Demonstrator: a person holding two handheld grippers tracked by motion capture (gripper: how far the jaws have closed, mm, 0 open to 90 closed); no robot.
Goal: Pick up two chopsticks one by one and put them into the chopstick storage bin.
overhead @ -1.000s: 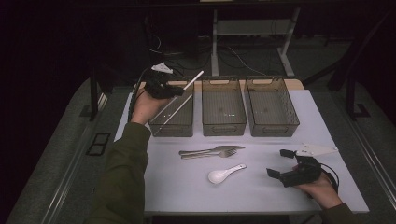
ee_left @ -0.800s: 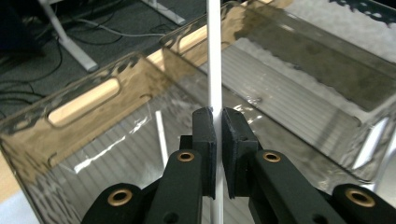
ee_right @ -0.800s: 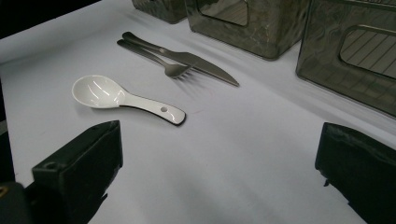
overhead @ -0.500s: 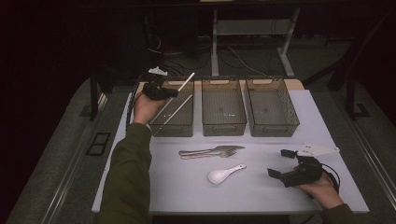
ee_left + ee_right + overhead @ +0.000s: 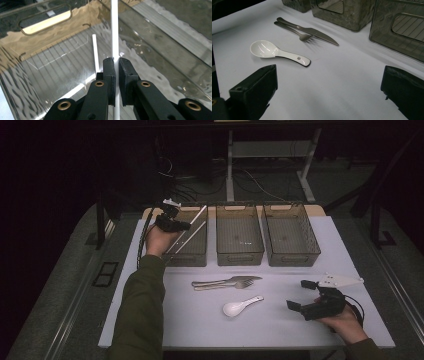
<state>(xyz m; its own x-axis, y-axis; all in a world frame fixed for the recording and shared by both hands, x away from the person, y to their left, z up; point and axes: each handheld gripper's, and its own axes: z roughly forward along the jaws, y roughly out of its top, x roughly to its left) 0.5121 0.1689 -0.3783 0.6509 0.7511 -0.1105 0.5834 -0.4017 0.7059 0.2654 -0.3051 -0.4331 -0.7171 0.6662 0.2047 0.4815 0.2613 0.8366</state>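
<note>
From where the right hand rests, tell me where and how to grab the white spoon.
Take the white spoon by its flat handle, near the end with the small hole. It lies flat on the table with the bowl up, and the bowl is too wide and rounded to pinch well. Bring the open right hand-held gripper down from above, jaws straddling the handle across its narrow width.

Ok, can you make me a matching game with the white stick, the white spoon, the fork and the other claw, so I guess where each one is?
Things:
1. white chopstick
2. white spoon
3. fork
4. right claw

Places or states:
A. lying beside the knife on the table
B. pinched in the left claw over the left bin
C. open, holding nothing
D. alone on the table, nearer the person than the fork

Pairs: 1-B, 2-D, 3-A, 4-C
</note>
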